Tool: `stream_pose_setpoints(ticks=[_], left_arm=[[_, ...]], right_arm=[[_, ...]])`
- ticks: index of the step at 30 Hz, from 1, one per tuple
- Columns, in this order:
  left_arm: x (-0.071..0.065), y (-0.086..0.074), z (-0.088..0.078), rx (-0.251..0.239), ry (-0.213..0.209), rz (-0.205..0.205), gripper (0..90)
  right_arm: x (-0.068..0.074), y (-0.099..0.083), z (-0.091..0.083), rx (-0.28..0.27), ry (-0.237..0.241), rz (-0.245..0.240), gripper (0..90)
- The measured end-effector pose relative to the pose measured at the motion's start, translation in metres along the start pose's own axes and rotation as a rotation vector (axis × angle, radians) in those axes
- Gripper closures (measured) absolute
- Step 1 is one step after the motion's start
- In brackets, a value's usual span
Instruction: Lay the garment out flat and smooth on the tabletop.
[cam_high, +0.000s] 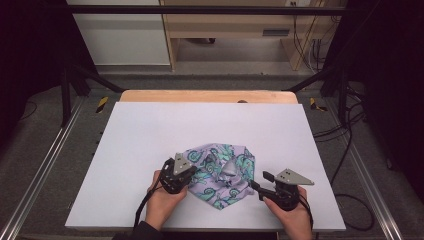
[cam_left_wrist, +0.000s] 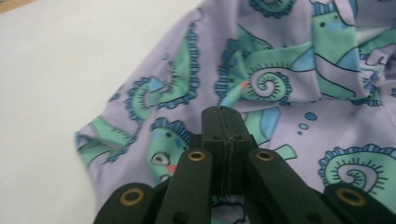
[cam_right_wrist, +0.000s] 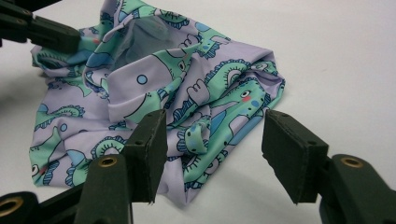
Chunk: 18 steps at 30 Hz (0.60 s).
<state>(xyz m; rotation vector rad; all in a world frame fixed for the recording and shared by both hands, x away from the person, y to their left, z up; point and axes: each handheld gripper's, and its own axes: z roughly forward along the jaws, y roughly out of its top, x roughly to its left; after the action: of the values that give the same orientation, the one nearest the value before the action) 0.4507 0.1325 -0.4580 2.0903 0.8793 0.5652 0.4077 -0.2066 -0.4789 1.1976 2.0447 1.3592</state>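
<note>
From the high view, a crumpled lilac cloth (cam_high: 220, 175) printed with green seahorses lies on the white desk (cam_high: 150, 135), near its front edge and between the two hands. The left tongs (cam_high: 186, 172) rest at the cloth's left edge, touching it. The right tongs (cam_high: 257, 185) sit just beside its right edge, pointing toward it.

In the left gripper view, the left tongs (cam_left_wrist: 223, 116) are pressed together, pad against pad, lying over the cloth (cam_left_wrist: 280, 79). A little fabric shows at the base of the jaws, but whether any is pinched between the pads I cannot tell. The cloth spreads ahead and to the right, with bare desk (cam_left_wrist: 60, 70) to the left.

In the right gripper view, the right tongs (cam_right_wrist: 212, 158) stand apart, with nothing clamped. The near corner of the cloth (cam_right_wrist: 187, 93) lies in the gap between the jaws, low on the desk (cam_right_wrist: 336, 56). The left tongs (cam_right_wrist: 46, 32) reach in at the far upper left, on the cloth's far edge.
</note>
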Motion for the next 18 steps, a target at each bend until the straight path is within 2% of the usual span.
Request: stream_pose_setpoints(ticks=[5,8,12,15,18], left_arm=[[0.021,-0.009,-0.013,-0.055,0.038,-0.086,90.0],[0.031,-0.015,-0.014,-0.060,0.037,-0.126,90.0],[0.037,-0.021,-0.010,-0.057,0.032,-0.136,90.0],[0.034,-0.023,-0.008,-0.052,0.007,-0.126,89.6],[0.029,-0.023,-0.009,-0.057,0.000,-0.103,86.3]], right_arm=[[-0.001,0.000,0.000,0.000,-0.002,0.002,40.6],[0.000,-0.001,0.001,0.003,0.000,-0.001,40.6],[0.000,-0.001,0.002,0.006,0.002,0.002,40.6],[0.000,-0.001,0.002,0.007,0.001,0.003,40.6],[-0.001,-0.001,0.001,0.006,0.001,0.004,40.5]])
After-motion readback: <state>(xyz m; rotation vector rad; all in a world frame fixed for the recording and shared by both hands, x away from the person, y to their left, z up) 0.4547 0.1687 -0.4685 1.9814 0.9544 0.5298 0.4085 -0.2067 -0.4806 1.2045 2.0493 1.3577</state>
